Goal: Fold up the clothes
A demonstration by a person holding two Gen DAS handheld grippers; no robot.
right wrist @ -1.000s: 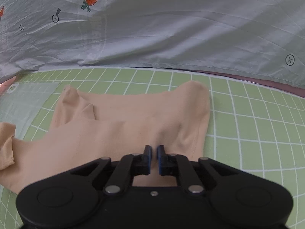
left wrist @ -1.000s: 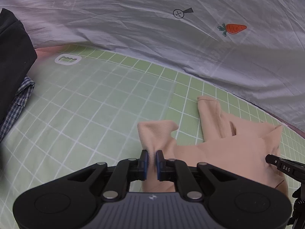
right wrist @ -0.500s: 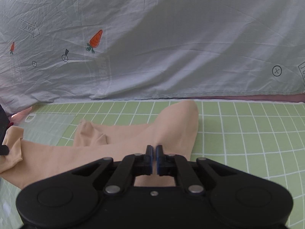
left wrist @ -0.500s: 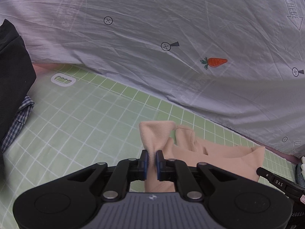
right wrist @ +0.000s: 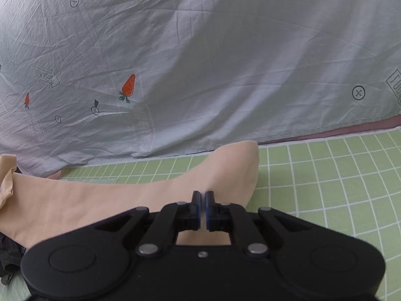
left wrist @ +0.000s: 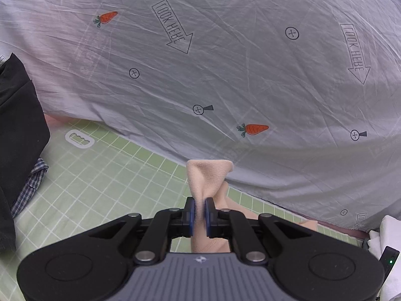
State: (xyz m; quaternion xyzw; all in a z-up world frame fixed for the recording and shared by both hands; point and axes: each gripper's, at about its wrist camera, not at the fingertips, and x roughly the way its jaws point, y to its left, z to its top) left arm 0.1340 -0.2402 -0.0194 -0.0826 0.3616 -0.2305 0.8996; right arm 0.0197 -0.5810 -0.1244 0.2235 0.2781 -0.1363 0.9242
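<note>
A peach-coloured garment (right wrist: 105, 200) is lifted off the green gridded mat (right wrist: 325, 170). My left gripper (left wrist: 199, 213) is shut on one corner of it, and a flap of the peach garment (left wrist: 208, 178) stands up above the blue pads. My right gripper (right wrist: 202, 208) is shut on the opposite edge, with the cloth stretching away to the left and a rounded corner rising beyond the fingertips. The far left end of the cloth folds over at the frame edge. The lower part of the garment is hidden under both gripper bodies.
A pale sheet (left wrist: 225, 75) printed with carrots, arrows and crossed circles hangs behind the green mat (left wrist: 87, 180). A black garment (left wrist: 17, 130) and a checked one (left wrist: 32, 183) lie at the left. White fabric (left wrist: 389, 228) shows at the right edge.
Both grippers have risen and tilted up with the garment held: the mat fills less of each view and the sheet more. The cloth has come off the mat.
</note>
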